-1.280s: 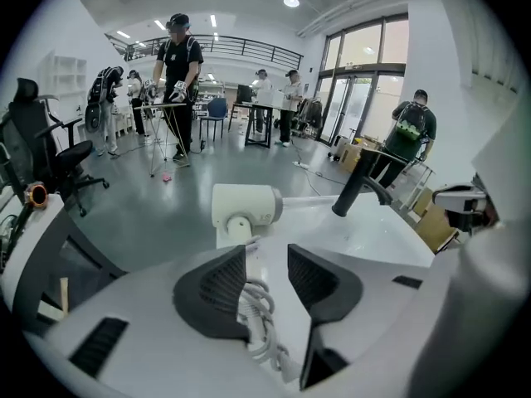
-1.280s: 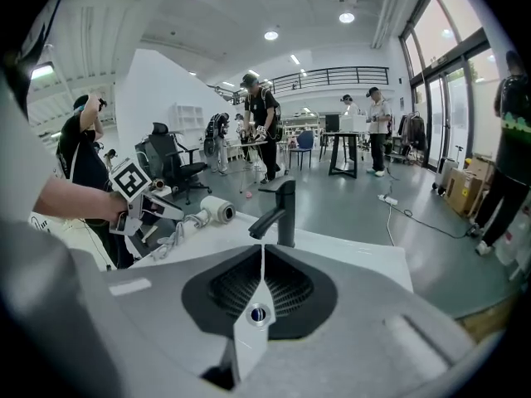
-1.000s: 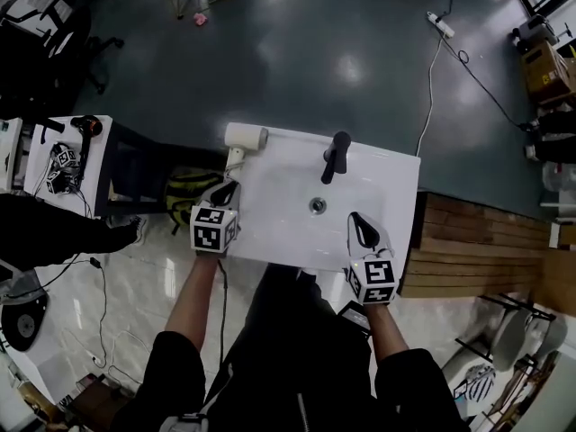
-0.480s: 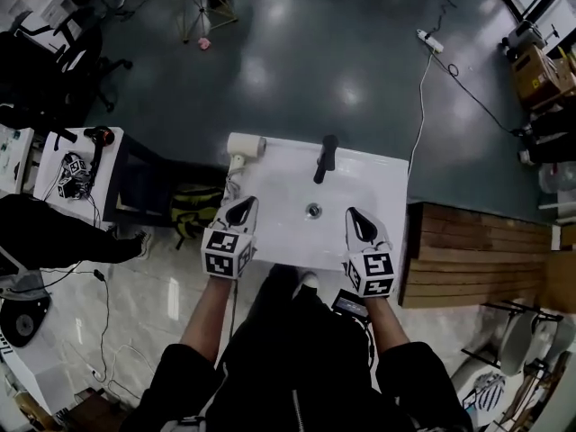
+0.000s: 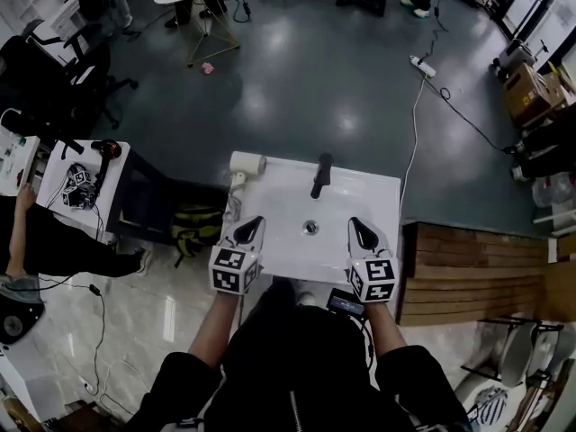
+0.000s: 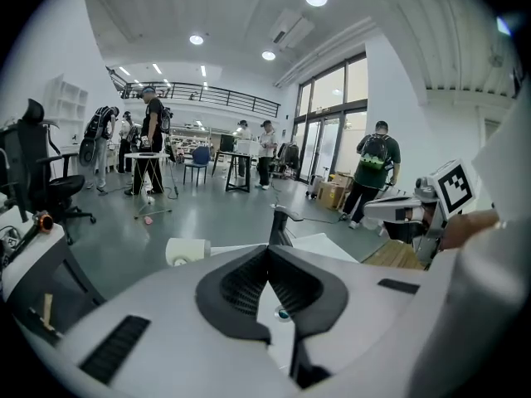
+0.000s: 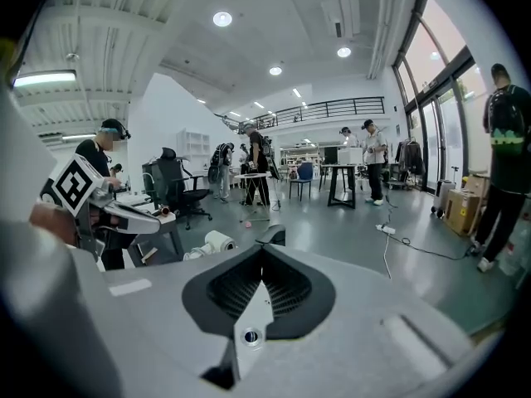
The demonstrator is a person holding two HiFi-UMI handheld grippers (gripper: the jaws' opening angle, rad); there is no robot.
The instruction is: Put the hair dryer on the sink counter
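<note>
The white hair dryer (image 5: 245, 165) lies on the far left corner of the white sink counter (image 5: 378, 196), left of the black faucet (image 5: 319, 175). My left gripper (image 5: 256, 221) hovers over the basin's near left part, shut and empty, well short of the dryer. My right gripper (image 5: 357, 224) hangs over the near right part, shut and empty too. In the left gripper view the hair dryer (image 6: 187, 250) shows beyond and left of the closed left gripper (image 6: 267, 249). In the right gripper view the hair dryer (image 7: 217, 243) and faucet (image 7: 270, 236) lie beyond the closed right gripper (image 7: 263, 251).
A drain (image 5: 310, 228) sits mid-basin between the grippers. Left of the sink stand a black side table (image 5: 144, 187) and a yellow-black bag (image 5: 196, 223). A wooden platform (image 5: 486, 268) lies to the right. A seated person (image 5: 36, 241) is at far left; people stand farther off.
My left gripper has drawn back from the dryer's handle toward the sink's near edge. The right gripper has shifted little. The dryer stays on the counter corner.
</note>
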